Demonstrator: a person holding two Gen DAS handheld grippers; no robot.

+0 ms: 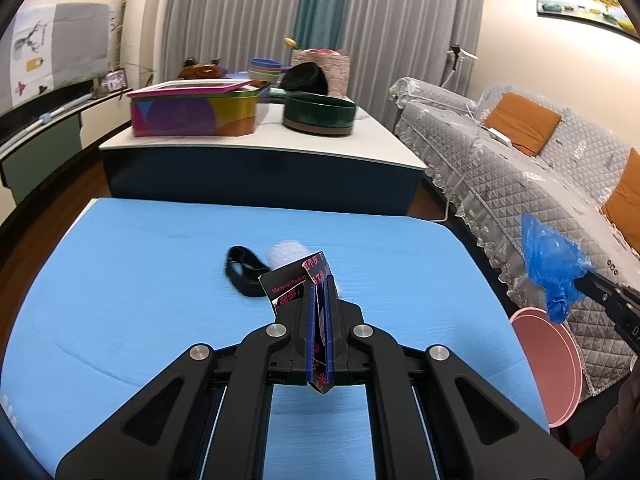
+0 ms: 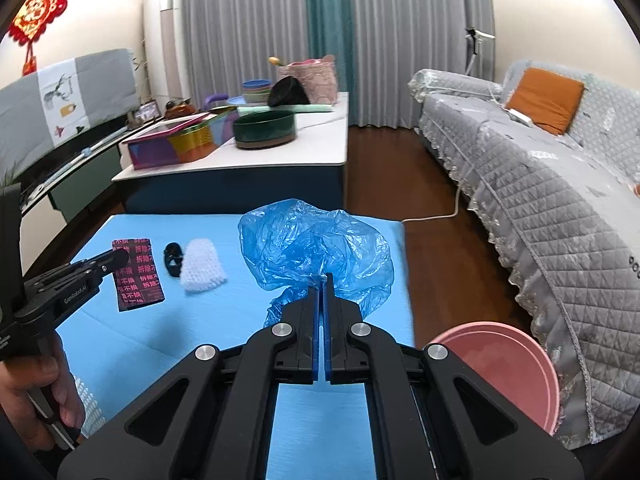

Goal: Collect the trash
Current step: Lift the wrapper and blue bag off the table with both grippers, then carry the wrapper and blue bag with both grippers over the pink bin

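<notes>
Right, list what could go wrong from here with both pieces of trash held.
1. The thin blue plastic bag is pinched by only a corner in the right tongs; it may slip or tear.
2. The round pink bin sits off the blue mat's edge, so drops could miss.
3. The black-and-pink printed packet in the left tongs could slide out.

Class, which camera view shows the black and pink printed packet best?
The right wrist view: the printed packet faces the camera nearly whole. In the left wrist view it is folded between the left gripper fingers, mostly hidden.

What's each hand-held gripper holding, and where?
Left hand-held gripper: black packet, by its edge. Right hand-held gripper: blue bag, by a bunched edge.
</notes>
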